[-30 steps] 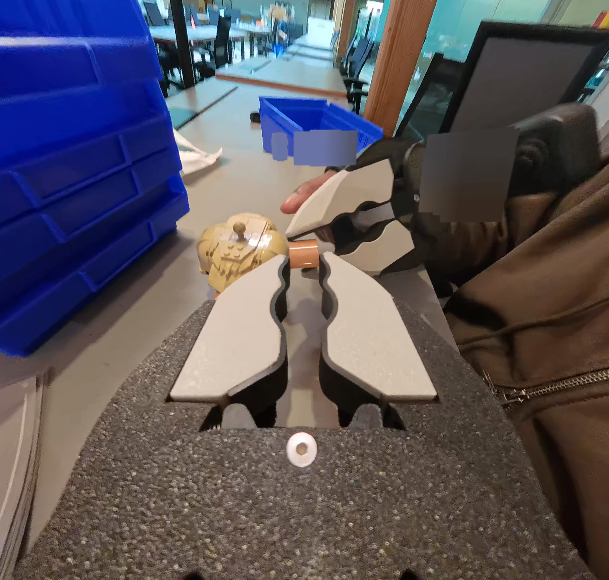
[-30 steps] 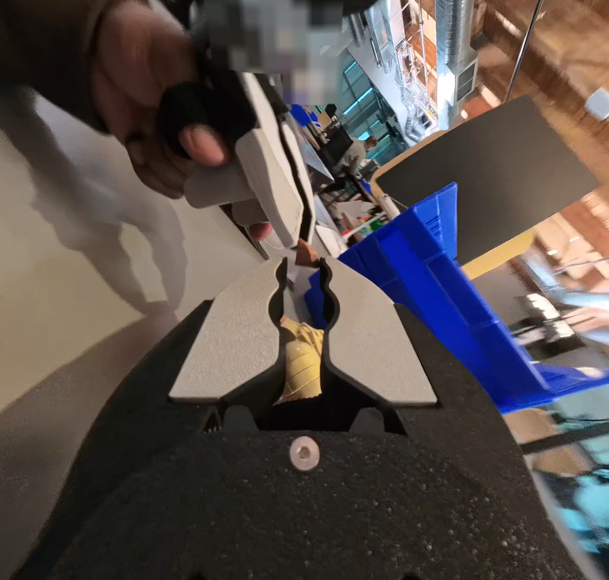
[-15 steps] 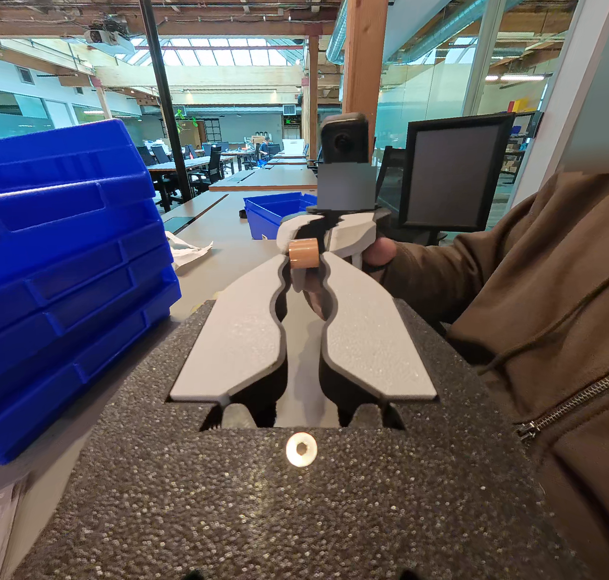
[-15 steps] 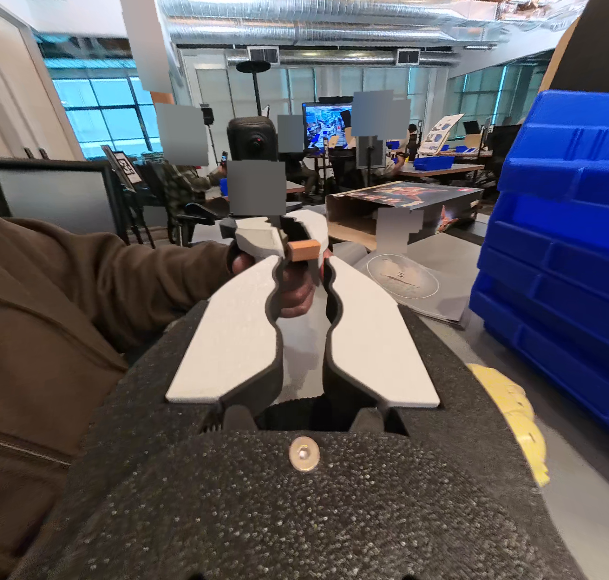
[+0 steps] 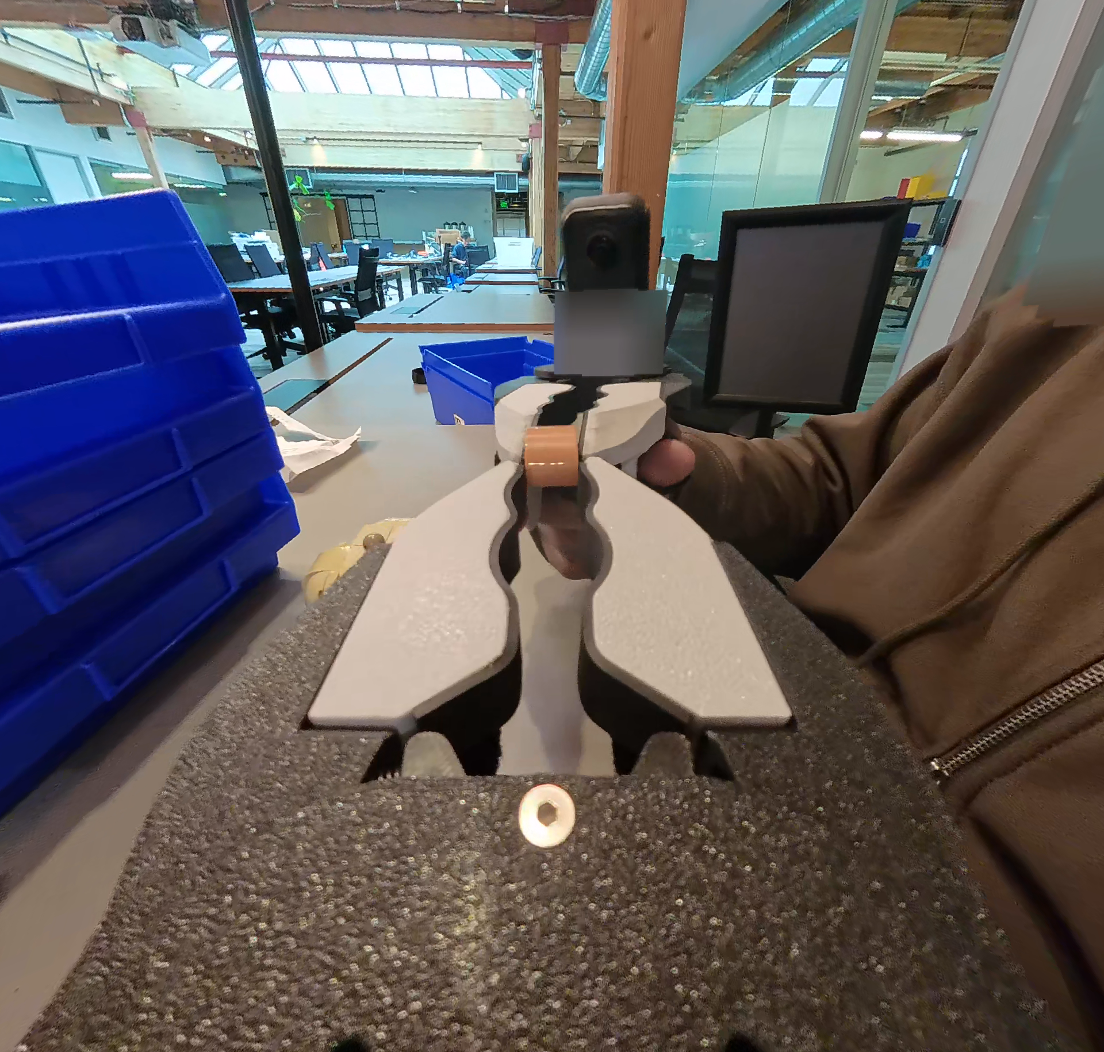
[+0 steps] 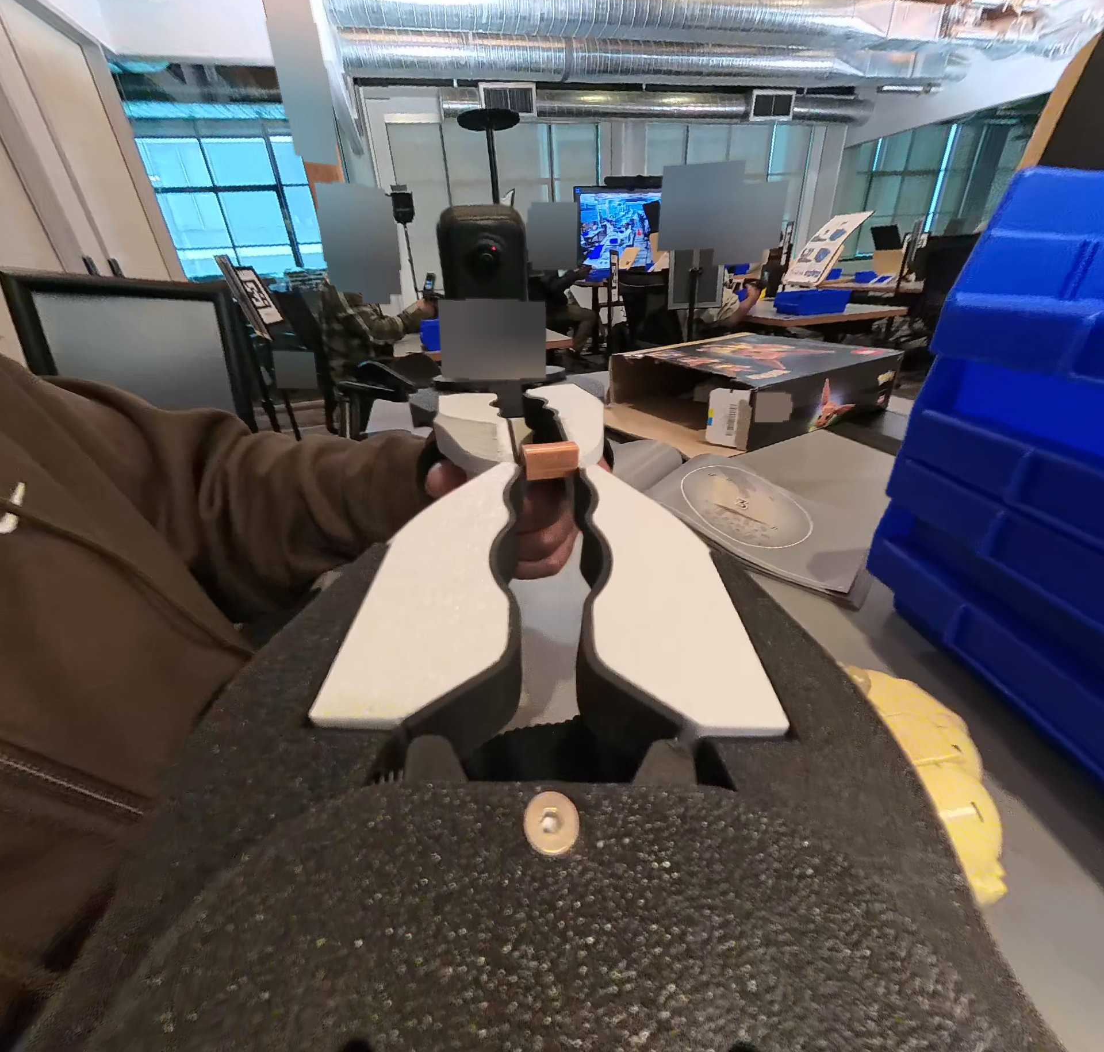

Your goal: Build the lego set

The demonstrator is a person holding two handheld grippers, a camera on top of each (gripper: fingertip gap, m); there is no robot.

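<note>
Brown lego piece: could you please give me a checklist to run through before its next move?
1. Brown lego piece sits between the tips of the left gripper and the right gripper: ok.
2. Which gripper actually clamps it: cannot tell.
3. Tan model lies on the table, free of both grippers: ok.
4. Model's attachment spot in view: not ok, mostly hidden behind the gripper bodies.
5. Room between the model and the stacked blue bins: cannot tell.
</note>
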